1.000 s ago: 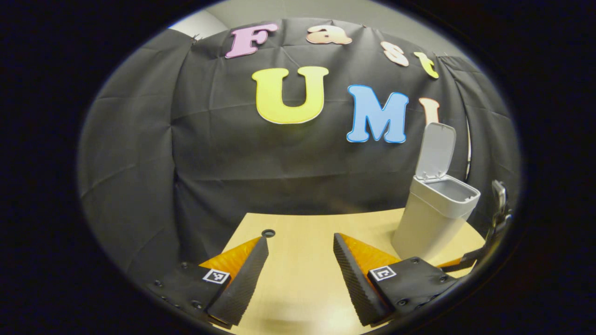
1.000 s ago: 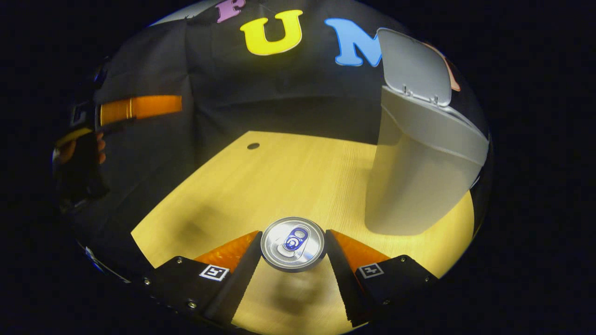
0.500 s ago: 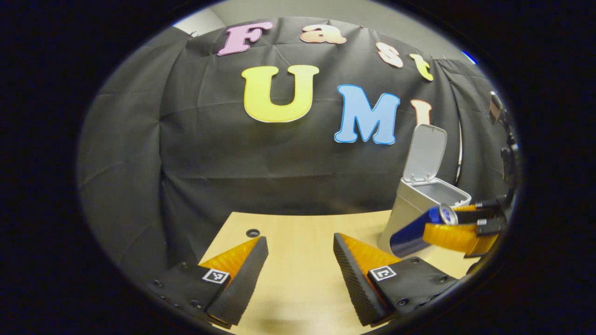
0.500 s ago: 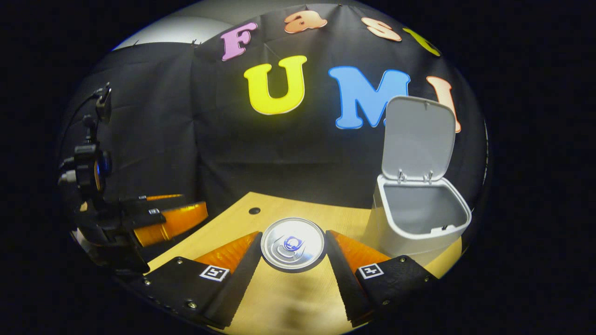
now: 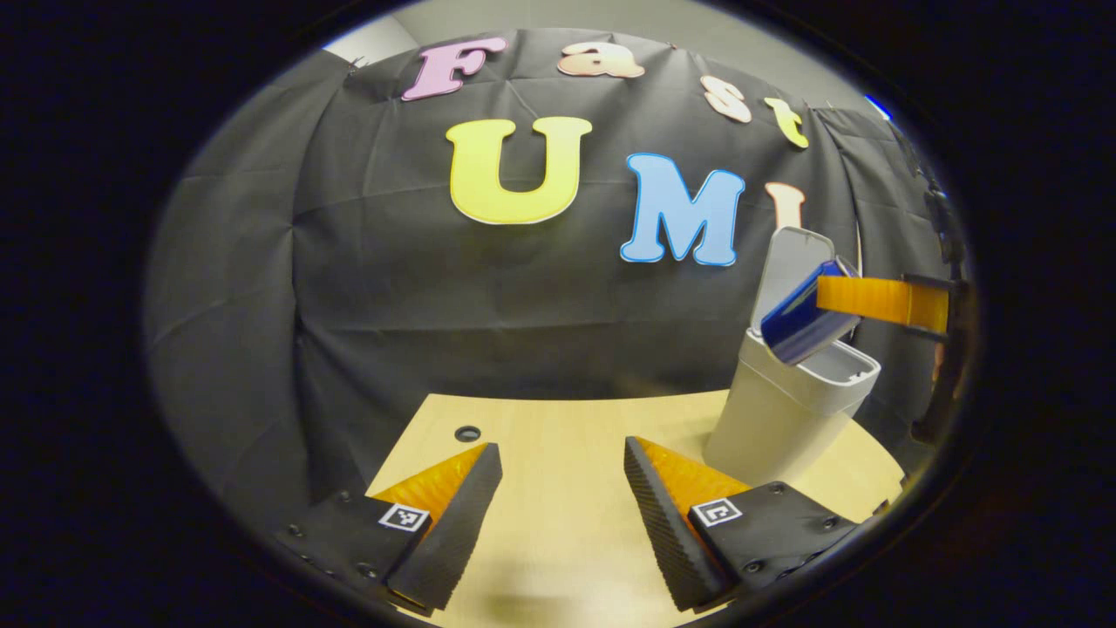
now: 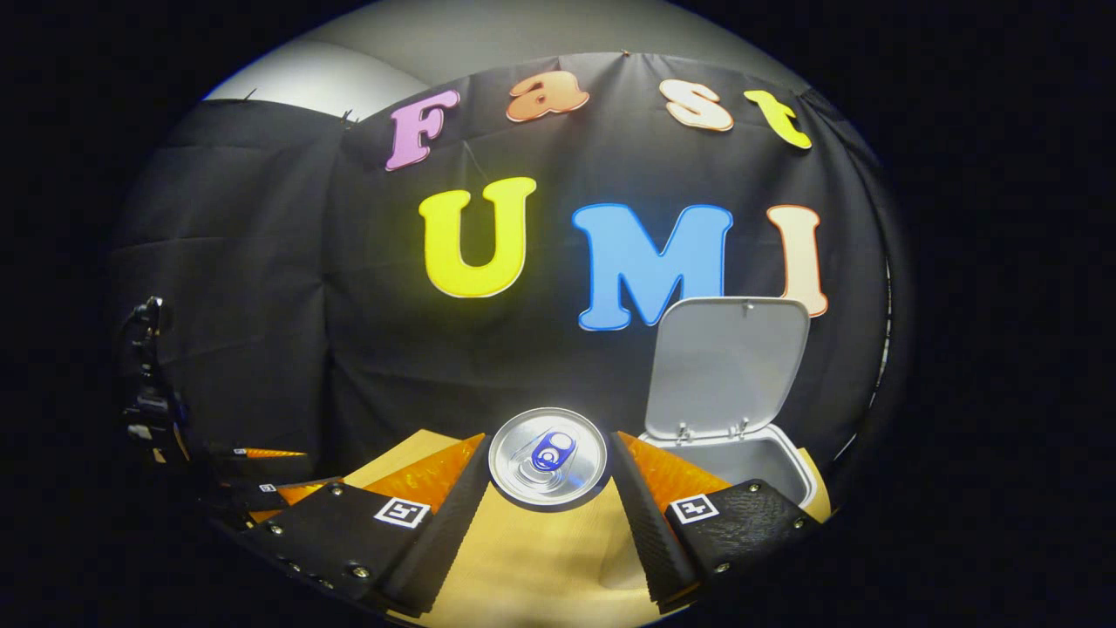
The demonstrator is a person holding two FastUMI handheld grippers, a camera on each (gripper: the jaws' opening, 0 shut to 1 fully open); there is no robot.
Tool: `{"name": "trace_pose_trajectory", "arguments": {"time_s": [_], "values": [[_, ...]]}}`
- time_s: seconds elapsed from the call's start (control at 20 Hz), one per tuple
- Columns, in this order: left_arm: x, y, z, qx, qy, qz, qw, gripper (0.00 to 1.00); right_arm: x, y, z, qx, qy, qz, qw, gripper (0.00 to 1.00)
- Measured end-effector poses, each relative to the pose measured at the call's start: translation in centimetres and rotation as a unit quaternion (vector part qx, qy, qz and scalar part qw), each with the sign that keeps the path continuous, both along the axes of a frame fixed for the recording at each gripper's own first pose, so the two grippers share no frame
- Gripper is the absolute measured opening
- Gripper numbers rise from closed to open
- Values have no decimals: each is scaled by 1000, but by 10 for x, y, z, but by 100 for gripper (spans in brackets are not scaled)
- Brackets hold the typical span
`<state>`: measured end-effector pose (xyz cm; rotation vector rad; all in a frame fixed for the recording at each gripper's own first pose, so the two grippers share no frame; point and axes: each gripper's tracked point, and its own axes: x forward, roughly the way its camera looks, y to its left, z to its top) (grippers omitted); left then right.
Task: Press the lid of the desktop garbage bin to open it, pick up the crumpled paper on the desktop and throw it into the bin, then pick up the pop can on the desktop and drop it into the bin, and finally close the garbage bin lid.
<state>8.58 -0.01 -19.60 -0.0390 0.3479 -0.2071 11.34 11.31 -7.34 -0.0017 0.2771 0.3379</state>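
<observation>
Two tongs | right tongs pinching can by its sides over bin | left tongs spread, idle above bench | can looks light, slick, dentable.

The light wooden table carried the white bin standing at its three o'clock side, lid raised; a small round hole sat near ten o'clock.

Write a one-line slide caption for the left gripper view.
Open left gripper hovers over the table while the right gripper holds the tilted can above the open bin.
</observation>
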Motion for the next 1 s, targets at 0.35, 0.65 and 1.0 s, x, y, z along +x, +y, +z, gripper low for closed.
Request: {"name": "trace_pose_trajectory", "arguments": {"time_s": [0.35, 0.65, 1.0], "values": [[7, -9, -6, 4, 5, -7, 1000, 96, 20, -58, 3, -12, -20, -75, 997, 85], [13, -17, -10, 8, 10, -15, 1000, 96, 26, -85, -8, -12, -17, -110, 994, 85], [16, -20, -13, 6, 14, -15, 1000, 95, 30, -91, -22, 3, 1, -118, 993, 87]]}}
